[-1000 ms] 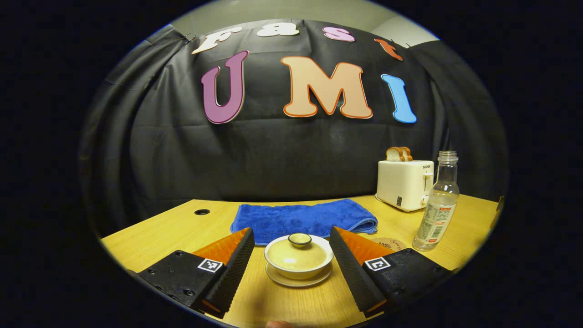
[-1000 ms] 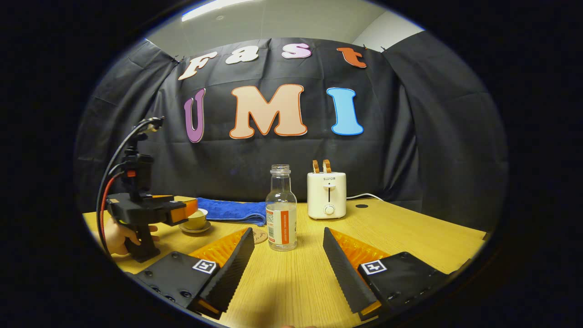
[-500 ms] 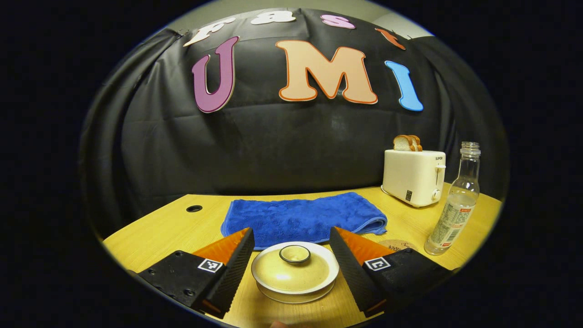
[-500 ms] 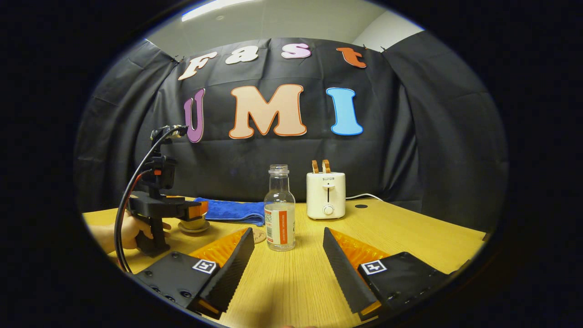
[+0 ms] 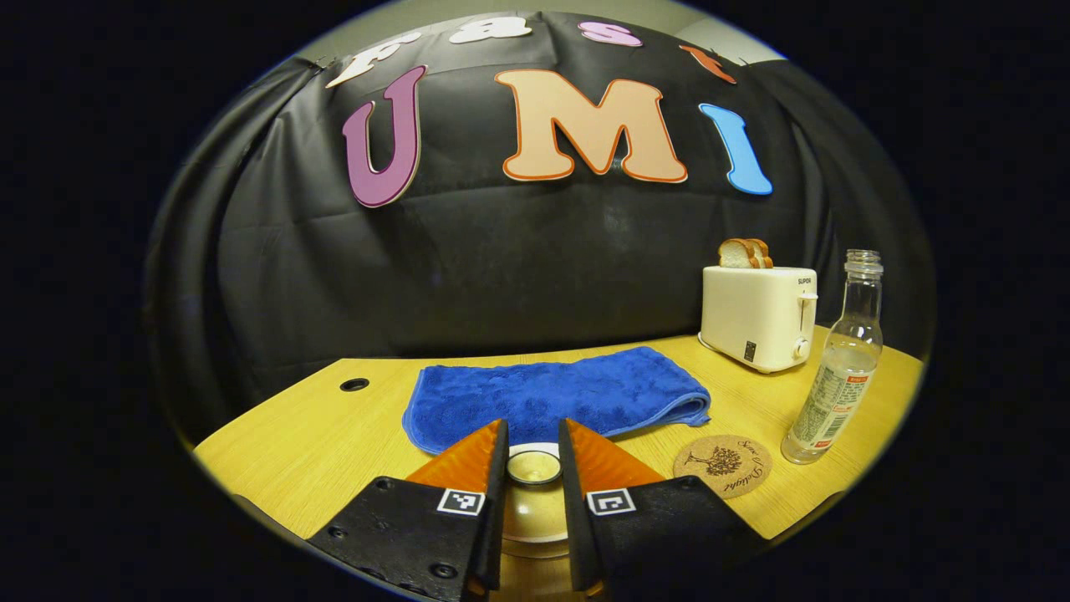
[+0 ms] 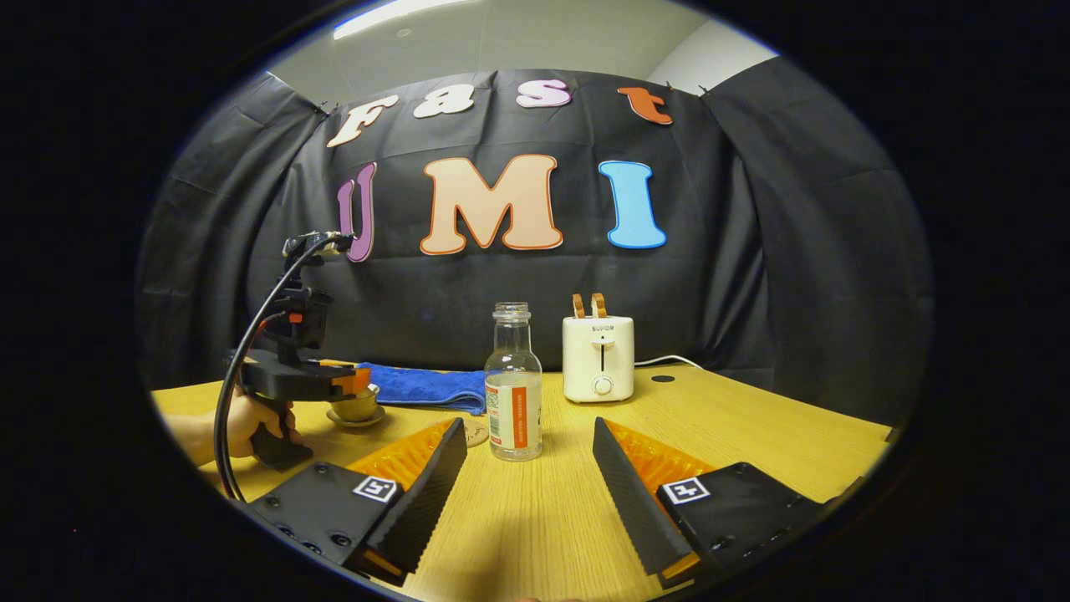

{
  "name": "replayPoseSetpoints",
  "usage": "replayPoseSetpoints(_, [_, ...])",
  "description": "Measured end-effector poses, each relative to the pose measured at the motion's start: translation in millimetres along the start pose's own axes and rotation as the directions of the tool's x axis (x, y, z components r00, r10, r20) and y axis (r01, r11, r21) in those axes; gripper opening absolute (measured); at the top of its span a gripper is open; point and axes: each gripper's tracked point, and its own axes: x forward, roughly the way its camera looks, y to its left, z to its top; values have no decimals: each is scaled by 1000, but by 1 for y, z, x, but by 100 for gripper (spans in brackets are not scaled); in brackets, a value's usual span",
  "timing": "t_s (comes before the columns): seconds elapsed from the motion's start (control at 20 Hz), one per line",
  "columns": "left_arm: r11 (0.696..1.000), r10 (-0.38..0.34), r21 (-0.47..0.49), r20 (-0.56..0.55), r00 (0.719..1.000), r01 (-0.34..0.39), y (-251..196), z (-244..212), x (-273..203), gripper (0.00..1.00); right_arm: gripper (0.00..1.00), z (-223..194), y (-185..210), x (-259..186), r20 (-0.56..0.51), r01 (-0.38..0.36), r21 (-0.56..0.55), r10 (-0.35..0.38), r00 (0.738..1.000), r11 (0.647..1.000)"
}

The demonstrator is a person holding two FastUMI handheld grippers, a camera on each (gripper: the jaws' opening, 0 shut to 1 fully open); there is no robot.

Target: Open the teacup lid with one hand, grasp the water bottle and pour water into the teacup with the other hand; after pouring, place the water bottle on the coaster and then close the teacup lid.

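Jaws of the left gripper clamp the lid knob; right gripper level, jaws apart.

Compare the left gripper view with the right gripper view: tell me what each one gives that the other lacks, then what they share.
Left gripper view: a close look at the left gripper closed on the knob of the cream ceramic teacup lid, plus the tree print on the round cork coaster.
Right gripper view: the hand holding that gripper, the open right gripper, the white toaster's cable.
Shared: clear glass water bottle, toaster, blue towel, wooden table.
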Motion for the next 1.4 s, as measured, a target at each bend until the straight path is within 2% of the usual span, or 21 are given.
replayPoseSetpoints(0.05, [1000, 4, -2, 1, 1000, -4, 2, 1, -2, 30, 100, 0, 0, 0, 0, 0, 0, 0, 1000, 1000])
replayPoseSetpoints(0.45, [1000, 1, -14, 2, 1000, -1, 2, 0, -3, 23, 98, 0, 0, 1, 1, 0, 0, 0, 1000, 1000])
replayPoseSetpoints(0.5, [1000, 6, -16, 9, 1000, -6, 4, 1, -5, 23, 94, 0, 0, 1, 1, 0, 0, 0, 1000, 1000])
replayPoseSetpoints(0.55, [1000, 8, -22, 25, 1000, -8, 4, 3, -5, 23, 98, -1, 0, 1, 1, 0, 0, 0, 1000, 1000])
replayPoseSetpoints(0.8, [999, 33, -41, 151, 988, -27, 10, 21, -18, 23, 98, 0, -1, 1, 1, -1, 0, 1, 1000, 1000])
replayPoseSetpoints(0.9, [998, 34, -50, 149, 988, -27, 10, 19, -19, 23, 98, 0, -1, 1, 2, 2, 0, -2, 1000, 1000])
replayPoseSetpoints(0.95, [998, 35, -55, 147, 988, -27, 11, 19, -20, 23, 94, 0, -1, 2, 2, 3, -1, -3, 1000, 1000])
replayPoseSetpoints(1.0, [998, 32, -66, 144, 989, -23, 11, 18, -23, 23, 98, -1, 0, 2, 0, -2, -1, 2, 1000, 1000])
replayPoseSetpoints(1.1, [998, 22, -68, 138, 990, -12, 10, 15, -31, 23, 100, 0, 3, 5, 1, -3, 0, 3, 1000, 1000])
replayPoseSetpoints(1.4, [997, -23, -65, 151, 988, 33, 21, 8, -85, 23, 98, -2, 18, 30, -4, -13, 1, 13, 1000, 1000])
